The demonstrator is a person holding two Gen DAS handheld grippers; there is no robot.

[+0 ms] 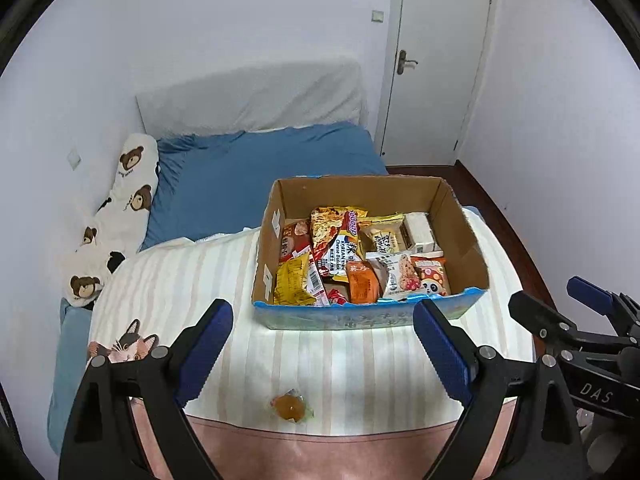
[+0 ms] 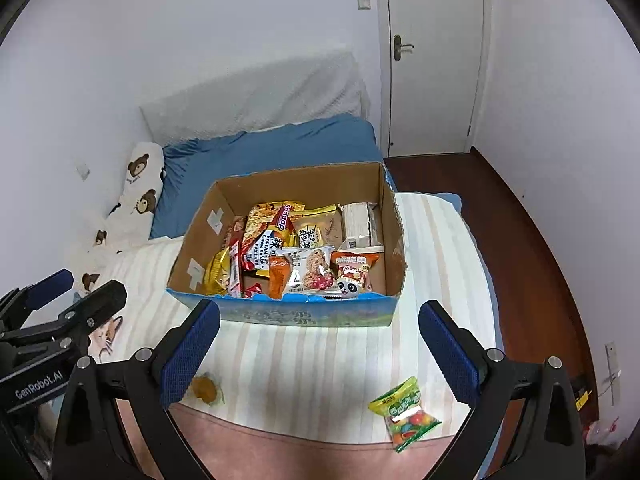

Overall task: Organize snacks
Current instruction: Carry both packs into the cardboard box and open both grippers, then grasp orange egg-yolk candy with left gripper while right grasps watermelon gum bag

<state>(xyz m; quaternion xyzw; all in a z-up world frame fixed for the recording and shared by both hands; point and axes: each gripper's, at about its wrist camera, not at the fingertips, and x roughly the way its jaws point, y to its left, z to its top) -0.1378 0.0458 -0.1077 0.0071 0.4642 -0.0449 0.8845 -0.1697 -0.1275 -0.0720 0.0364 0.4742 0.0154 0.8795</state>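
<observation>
A cardboard box [image 1: 464, 236] with a blue front sits on the striped bedcover, filled with several snack packets; it shows too in the right wrist view as the box [image 2: 200, 240]. A small orange wrapped snack [image 1: 291, 405] lies near the bed's front edge, also seen as the snack [image 2: 206, 389]. A green candy bag [image 2: 404, 410] lies to the right of it. My left gripper [image 1: 324, 344] hangs open above the bedcover, nothing between its blue pads. My right gripper [image 2: 320, 344] is open too, empty, in front of the box.
A striped cream cover [image 1: 200, 280] lies over a blue sheet [image 1: 260, 172]. A bear-print pillow [image 1: 132, 184] lies along the left wall. A white door [image 1: 436, 56] stands behind, and dark wooden floor [image 2: 520, 240] runs along the right of the bed.
</observation>
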